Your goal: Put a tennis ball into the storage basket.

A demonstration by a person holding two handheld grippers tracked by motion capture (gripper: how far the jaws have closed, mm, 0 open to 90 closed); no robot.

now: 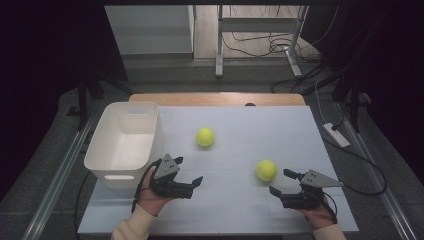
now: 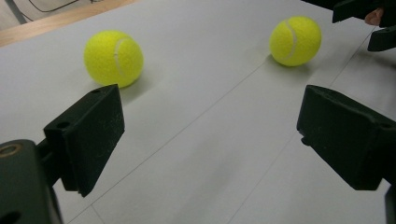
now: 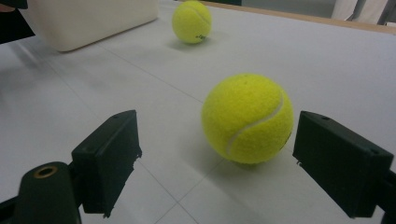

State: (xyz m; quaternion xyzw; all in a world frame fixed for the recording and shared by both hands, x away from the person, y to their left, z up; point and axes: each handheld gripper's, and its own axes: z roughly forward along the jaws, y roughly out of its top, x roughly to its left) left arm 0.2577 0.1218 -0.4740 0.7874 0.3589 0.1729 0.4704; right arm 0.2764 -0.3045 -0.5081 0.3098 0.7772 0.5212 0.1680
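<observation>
While the nearer tennis ball (image 1: 266, 170) rests on the white table (image 1: 240, 210) just ahead of the right gripper (image 1: 281, 183), that gripper's jaws stand apart, holding nothing. Left gripper (image 1: 188, 171) gapes empty beside a white bin (image 1: 125, 145); the second tennis ball (image 1: 205, 137) lies farther back.

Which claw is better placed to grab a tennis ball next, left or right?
Right. The right claw is open, with the nearer tennis ball just ahead of its jaws. The left claw is open too, but apart from both balls, the far tennis ball included.
</observation>
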